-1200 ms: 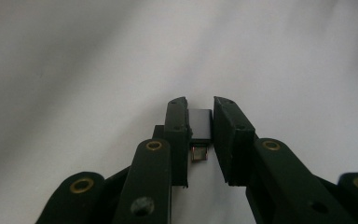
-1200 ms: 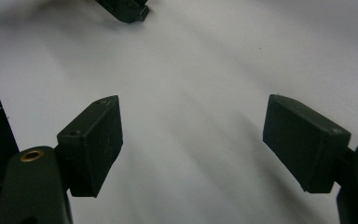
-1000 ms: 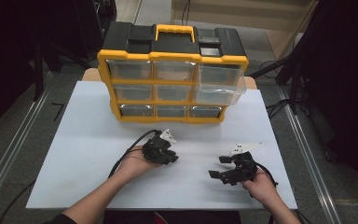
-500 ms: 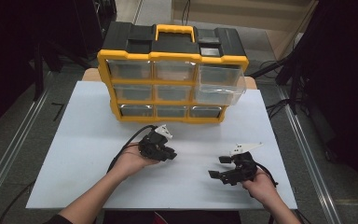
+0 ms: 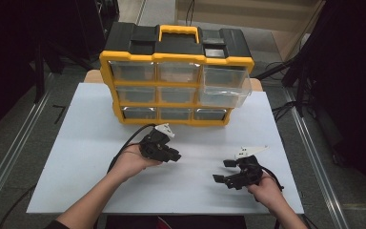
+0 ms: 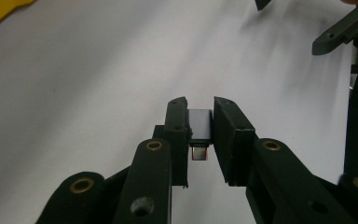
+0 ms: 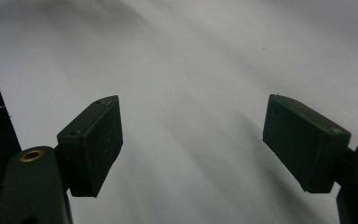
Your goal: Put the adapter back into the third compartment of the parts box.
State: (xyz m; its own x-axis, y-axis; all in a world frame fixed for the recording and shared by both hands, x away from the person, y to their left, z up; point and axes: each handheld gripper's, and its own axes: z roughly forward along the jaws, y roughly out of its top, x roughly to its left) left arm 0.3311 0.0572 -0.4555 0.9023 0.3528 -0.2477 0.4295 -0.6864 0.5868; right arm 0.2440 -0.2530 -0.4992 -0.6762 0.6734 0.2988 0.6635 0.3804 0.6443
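The small metal block (image 6: 199, 125), silver-grey with a short stub at its near end, sits pinched between the pads of your left gripper (image 6: 199, 112), held clear above the white table sheet (image 5: 76, 143). Compared with a second ago, your left hand (image 5: 131, 162) has lifted and drifted a little toward the yellow drawer organizer (image 5: 176, 62), so the pick looks finished and the carry has begun. Your right gripper (image 5: 228, 170) has stayed put near the front right of the sheet, jaws spread wide with nothing between them. One upper right drawer (image 5: 224, 86) stands pulled out; that is probably where you're heading.
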